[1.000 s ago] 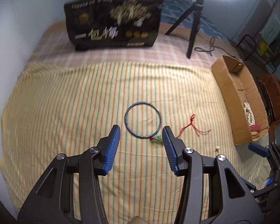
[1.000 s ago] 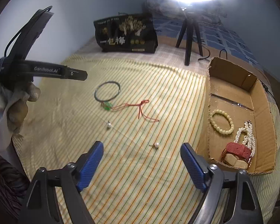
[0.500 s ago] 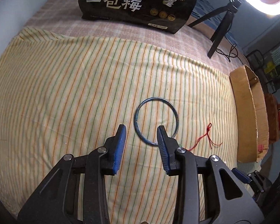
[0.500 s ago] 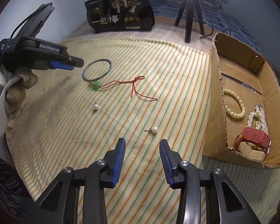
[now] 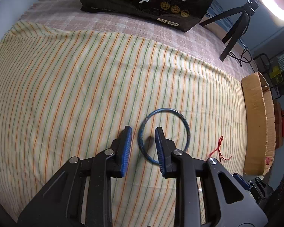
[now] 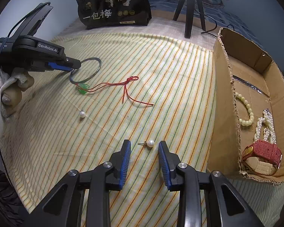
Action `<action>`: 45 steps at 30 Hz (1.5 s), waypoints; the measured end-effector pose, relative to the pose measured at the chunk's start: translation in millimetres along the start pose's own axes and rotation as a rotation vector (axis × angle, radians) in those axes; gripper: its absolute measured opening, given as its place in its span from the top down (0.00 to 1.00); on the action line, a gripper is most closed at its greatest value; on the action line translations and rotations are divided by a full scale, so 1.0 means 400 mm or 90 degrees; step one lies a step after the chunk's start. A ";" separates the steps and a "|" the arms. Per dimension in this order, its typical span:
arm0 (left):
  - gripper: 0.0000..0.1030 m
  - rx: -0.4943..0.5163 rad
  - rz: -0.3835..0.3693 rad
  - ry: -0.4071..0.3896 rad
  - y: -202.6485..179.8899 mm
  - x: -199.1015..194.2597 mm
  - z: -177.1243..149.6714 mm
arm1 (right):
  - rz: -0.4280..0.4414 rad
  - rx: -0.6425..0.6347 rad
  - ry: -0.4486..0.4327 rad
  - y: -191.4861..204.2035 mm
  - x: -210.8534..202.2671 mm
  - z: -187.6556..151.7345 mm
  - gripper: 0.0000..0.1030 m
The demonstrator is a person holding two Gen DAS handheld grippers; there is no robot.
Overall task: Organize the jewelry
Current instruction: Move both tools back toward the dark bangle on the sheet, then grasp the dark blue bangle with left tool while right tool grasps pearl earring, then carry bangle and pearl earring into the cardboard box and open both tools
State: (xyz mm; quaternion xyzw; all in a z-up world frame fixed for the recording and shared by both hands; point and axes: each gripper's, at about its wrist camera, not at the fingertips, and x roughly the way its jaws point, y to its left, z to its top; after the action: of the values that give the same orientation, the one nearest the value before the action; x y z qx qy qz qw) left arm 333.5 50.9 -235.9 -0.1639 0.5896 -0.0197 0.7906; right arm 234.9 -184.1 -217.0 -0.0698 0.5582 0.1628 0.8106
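Two hand-held grippers work at once over the striped cloth (image 6: 179,79) on the bed. Left hand-held gripper (image 5: 143,132) straddles the near rim of the blue bangle (image 5: 163,135), one finger inside the ring and one outside, jaws closing but pads not yet pressing: likely a rim pinch, since the hoop lies flat. Right hand-held gripper (image 6: 144,145) brackets a pearl earring (image 6: 150,143), jaws closing, no contact yet. Cardboard box (image 6: 225,102), just beside the cloth, already holds beaded bracelets (image 6: 246,111), the probable destination.
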 end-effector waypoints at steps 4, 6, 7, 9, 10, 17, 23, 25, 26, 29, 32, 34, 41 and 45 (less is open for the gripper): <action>0.84 0.008 0.007 -0.002 -0.002 0.014 0.008 | -0.003 -0.001 0.002 0.001 0.007 0.004 0.70; 0.90 0.013 0.016 -0.005 -0.002 0.019 0.010 | -0.005 -0.002 0.002 0.001 0.010 0.007 0.72; 0.91 0.015 0.018 -0.005 -0.001 0.019 0.010 | -0.006 -0.002 0.002 0.002 0.012 0.008 0.73; 0.95 0.019 0.021 -0.005 0.000 0.020 0.013 | -0.006 -0.001 0.002 0.002 0.014 0.009 0.77; 0.96 0.017 0.021 -0.006 0.002 0.018 0.012 | -0.006 0.000 0.002 0.002 0.014 0.009 0.79; 0.98 0.007 0.014 -0.016 0.017 -0.006 0.006 | 0.007 0.007 -0.004 0.000 0.011 0.012 0.85; 0.99 0.001 -0.015 -0.040 0.019 -0.063 0.005 | 0.035 0.023 -0.031 -0.005 -0.030 0.018 0.85; 0.99 0.002 -0.024 -0.047 0.016 -0.081 0.005 | 0.038 0.027 -0.041 -0.006 -0.044 0.022 0.85; 0.99 0.001 -0.031 -0.050 0.012 -0.090 0.005 | 0.039 0.028 -0.046 -0.005 -0.051 0.024 0.85; 0.99 0.003 -0.044 -0.058 0.008 -0.116 0.003 | 0.045 0.031 -0.058 0.000 -0.069 0.032 0.85; 0.99 0.004 -0.060 -0.067 0.002 -0.144 0.003 | 0.050 0.030 -0.070 0.004 -0.089 0.037 0.85; 0.99 0.006 -0.074 -0.077 -0.008 -0.168 0.003 | 0.050 0.031 -0.080 0.007 -0.101 0.043 0.85; 0.99 0.018 -0.116 -0.100 -0.043 -0.220 0.001 | 0.054 0.047 -0.113 -0.014 -0.149 0.060 0.85; 0.99 0.029 -0.126 -0.106 -0.071 -0.232 -0.003 | 0.053 0.057 -0.127 -0.032 -0.171 0.063 0.85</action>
State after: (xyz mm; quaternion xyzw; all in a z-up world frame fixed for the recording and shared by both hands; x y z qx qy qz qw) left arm 308.9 44.7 -142.2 -0.2049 0.5022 -0.0975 0.8345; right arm 239.6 -201.5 -145.3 0.0065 0.4840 0.1772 0.8569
